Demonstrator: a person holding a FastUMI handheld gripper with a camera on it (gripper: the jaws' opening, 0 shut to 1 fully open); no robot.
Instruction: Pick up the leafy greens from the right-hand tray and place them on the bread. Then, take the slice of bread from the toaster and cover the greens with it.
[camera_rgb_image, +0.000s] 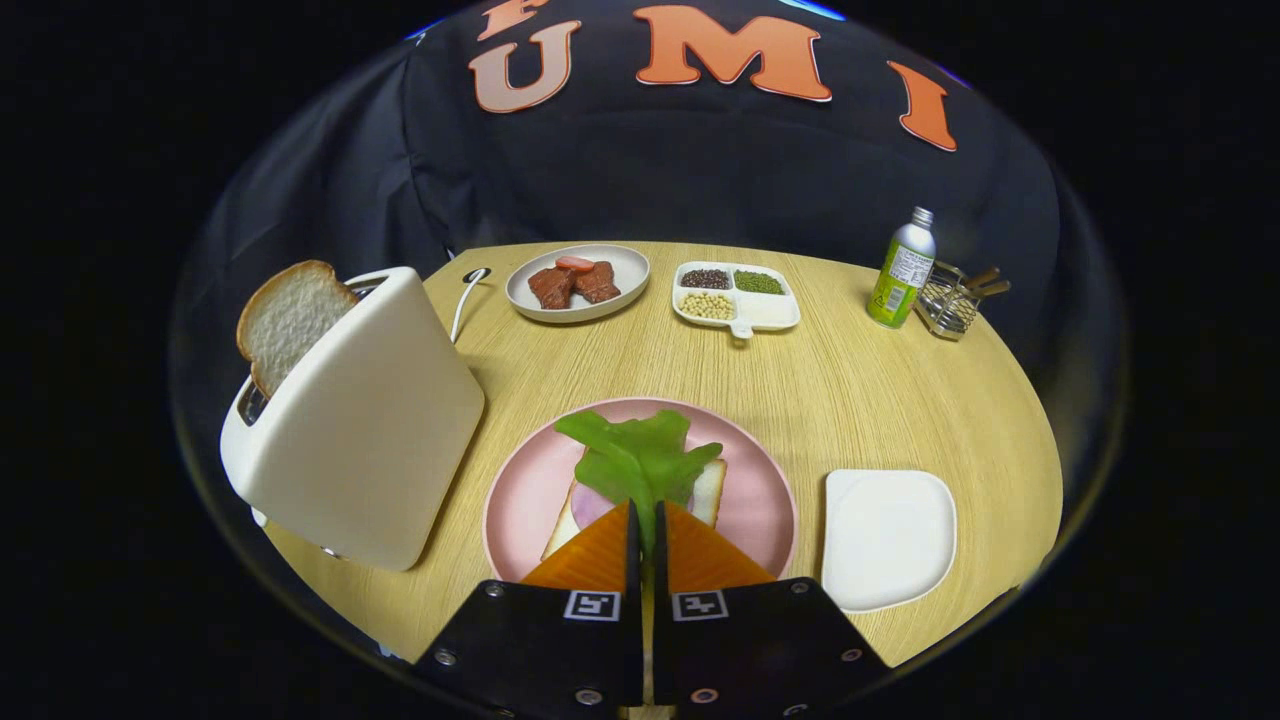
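1. Gripper (646, 520) over the near side of the pink plate (520, 500); fingers drawn together with a thin slit between, clamped on the stem end of the leafy greens (640, 455).
2. Greens spread out beyond the fingertips, lying over the bread slice (708, 490) on the plate; a pinkish round layer peeking out between bread and leaf; whether the leaf rests fully on the bread or hangs just above, cannot tell.
3. White tray (888, 538) just right of the plate, bare, near the front edge of the table (850, 400); narrow strip of wood between tray and plate rim.
4. Toaster (360, 420) close on the left, its side just beside the plate rim; second slice of bread (288, 318) standing up out of the slot; cord (462, 300) trailing behind it.
5. Open wood in the middle of the table, between the plate and the far dishes.
6. Far side: round dish (620, 275) with reddish-brown pieces; divided dish (770, 310) with beans and seeds; both well apart from the plate.
7. Far right, near the table edge: green bottle (903, 270) beside a wire rack (950, 300).
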